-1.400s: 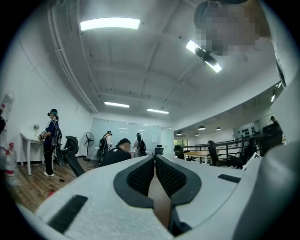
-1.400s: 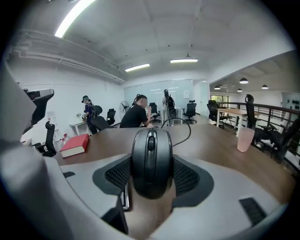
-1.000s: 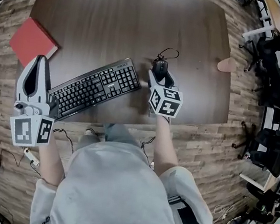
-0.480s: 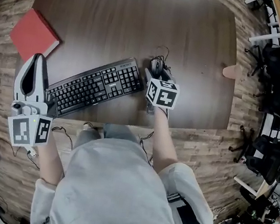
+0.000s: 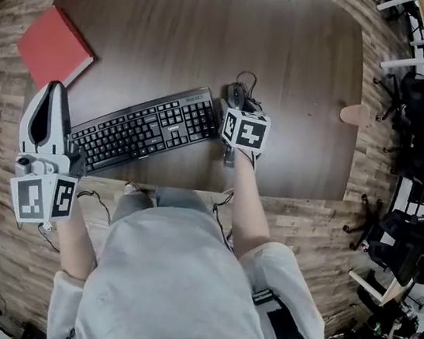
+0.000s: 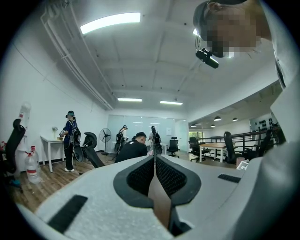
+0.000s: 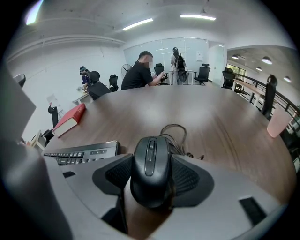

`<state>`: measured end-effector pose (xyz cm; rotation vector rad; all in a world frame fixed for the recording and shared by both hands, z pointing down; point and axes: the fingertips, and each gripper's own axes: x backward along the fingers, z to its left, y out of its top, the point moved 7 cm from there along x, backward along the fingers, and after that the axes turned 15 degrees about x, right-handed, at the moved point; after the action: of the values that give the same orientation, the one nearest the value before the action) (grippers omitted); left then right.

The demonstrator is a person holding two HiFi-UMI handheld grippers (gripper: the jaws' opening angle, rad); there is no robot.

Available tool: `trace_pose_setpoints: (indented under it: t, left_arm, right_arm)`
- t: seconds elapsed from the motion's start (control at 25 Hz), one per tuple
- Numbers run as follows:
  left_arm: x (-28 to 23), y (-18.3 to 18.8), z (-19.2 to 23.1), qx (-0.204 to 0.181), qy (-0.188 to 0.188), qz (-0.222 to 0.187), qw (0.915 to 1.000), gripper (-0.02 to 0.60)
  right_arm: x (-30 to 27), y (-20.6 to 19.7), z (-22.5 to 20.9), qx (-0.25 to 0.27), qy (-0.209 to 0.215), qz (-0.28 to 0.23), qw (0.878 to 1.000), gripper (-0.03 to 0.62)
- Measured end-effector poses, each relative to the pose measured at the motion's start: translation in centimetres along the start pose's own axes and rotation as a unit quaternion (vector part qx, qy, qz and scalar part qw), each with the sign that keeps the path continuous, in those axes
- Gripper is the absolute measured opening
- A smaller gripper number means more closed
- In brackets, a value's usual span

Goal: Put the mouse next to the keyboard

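Note:
A black wired mouse (image 7: 151,168) sits between the pads of my right gripper (image 7: 151,174), which is shut on it; its cable (image 7: 176,133) coils just beyond. In the head view the mouse (image 5: 236,95) is just off the right end of the black keyboard (image 5: 138,137), low over the dark wooden table (image 5: 217,24), with the right gripper (image 5: 237,104) behind it. The keyboard's corner (image 7: 82,152) shows to the left of the mouse. My left gripper (image 5: 54,92) hangs off the table's near-left edge, shut and holding nothing; it (image 6: 153,161) points out into the room.
A red book (image 5: 54,52) lies on the table's left side, beyond the keyboard. A pink object (image 5: 353,113) sits at the right edge. Office chairs and stands crowd the wooden floor to the right. People stand and sit in the room beyond the table.
My right gripper, with the mouse in it, has drawn a little leftward, nearer the keyboard's right end. The left gripper has hardly moved.

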<state>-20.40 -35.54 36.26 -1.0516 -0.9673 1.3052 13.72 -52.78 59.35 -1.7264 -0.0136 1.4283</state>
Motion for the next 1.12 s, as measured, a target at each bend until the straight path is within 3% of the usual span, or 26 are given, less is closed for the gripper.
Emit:
trace_pose_setpoints:
  t: [0.64,0.96,1.12]
  left_arm:
    - [0.8,-0.3,0.4,-0.002,0.015,-0.002,0.9999,0.018]
    - [1.4,0.0,0.3,0.005,0.002,-0.009,0.9999,0.018]
    - [1.8,0.6,0.1,0.003,-0.018,-0.011,0.9998,0.018]
  right_arm:
    - [-0.9,-0.1,0.1,0.012,-0.004,-0.001,1.0,0.25]
    - [3.1,1.5,0.2,0.013,-0.023,-0.097,0.995,0.246]
    - [6.6,2.4,1.1,0.017,-0.039,-0.155,0.987,0.047]
